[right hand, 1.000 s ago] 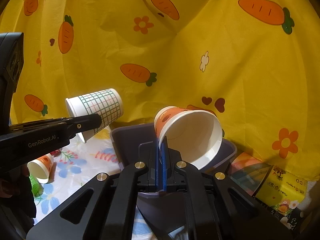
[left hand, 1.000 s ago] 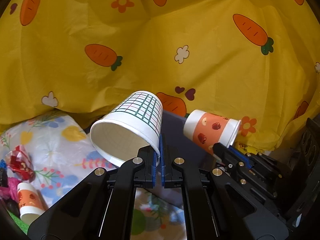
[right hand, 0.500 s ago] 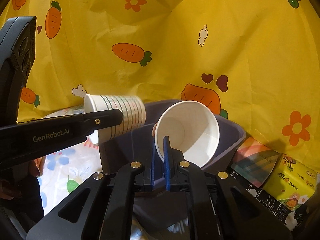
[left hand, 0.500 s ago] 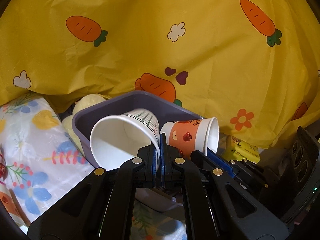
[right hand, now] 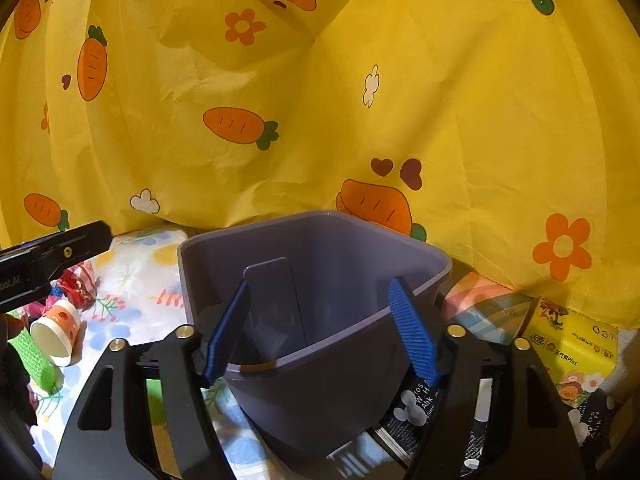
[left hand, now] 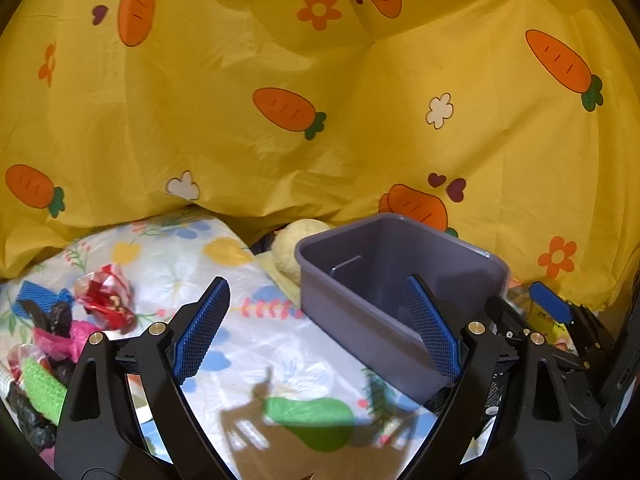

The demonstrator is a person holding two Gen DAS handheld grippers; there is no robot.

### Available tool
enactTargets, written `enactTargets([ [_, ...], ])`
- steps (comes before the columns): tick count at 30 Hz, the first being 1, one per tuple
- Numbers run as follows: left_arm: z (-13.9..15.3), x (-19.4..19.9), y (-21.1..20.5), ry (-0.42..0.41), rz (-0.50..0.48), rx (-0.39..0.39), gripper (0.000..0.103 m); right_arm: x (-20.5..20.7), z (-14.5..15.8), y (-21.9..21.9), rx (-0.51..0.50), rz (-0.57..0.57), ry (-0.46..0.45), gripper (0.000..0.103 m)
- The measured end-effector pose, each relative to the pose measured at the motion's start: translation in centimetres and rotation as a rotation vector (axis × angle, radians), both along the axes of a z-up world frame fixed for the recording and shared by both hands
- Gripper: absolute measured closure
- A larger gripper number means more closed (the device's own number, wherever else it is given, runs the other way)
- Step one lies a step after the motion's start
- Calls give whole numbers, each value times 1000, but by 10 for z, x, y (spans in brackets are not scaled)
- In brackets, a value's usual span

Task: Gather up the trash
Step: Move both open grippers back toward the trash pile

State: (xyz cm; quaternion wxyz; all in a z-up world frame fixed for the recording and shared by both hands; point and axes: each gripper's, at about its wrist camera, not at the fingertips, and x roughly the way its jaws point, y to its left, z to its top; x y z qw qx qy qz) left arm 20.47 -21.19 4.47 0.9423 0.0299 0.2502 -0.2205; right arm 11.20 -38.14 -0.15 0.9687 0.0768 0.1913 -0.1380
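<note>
Both my grippers stand wide with nothing between the pads — the jaws of each have just been opening. My right gripper (right hand: 320, 328) hangs over the grey bin (right hand: 400, 240), which fills the lower centre of its view; I cannot make out what lies at the bin's bottom. My left gripper (left hand: 316, 328) looks down at the flowered cloth (left hand: 168, 252), the bin off to its right.

What is left to collect lies to the lower left. An orange paper cup (right hand: 56, 330) lies on its side at the left edge of the right view, its open mouth turned toward the lower left, its long axis slanting from there up to the right. Beside it is a green netted piece (right hand: 34, 356). In the left view a red crumpled wrapper (left hand: 106, 296) and a heap of pink, black and green scraps (left hand: 48, 356) sit at the lower left edge.

I judge my left gripper the nearer one — that litter lies to its left, well apart from the bin, so it should swing that way and close across the cup's side.
</note>
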Motion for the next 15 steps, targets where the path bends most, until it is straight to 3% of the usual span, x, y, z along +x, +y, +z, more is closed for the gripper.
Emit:
enactTargets([
  [5, 6, -32, 37, -25, 69, -8, 13, -21, 11, 18, -18, 7, -42, 18],
  [15, -4, -100, 115, -93, 250, 38, 13, -61, 9, 77, -57, 83, -72, 17],
])
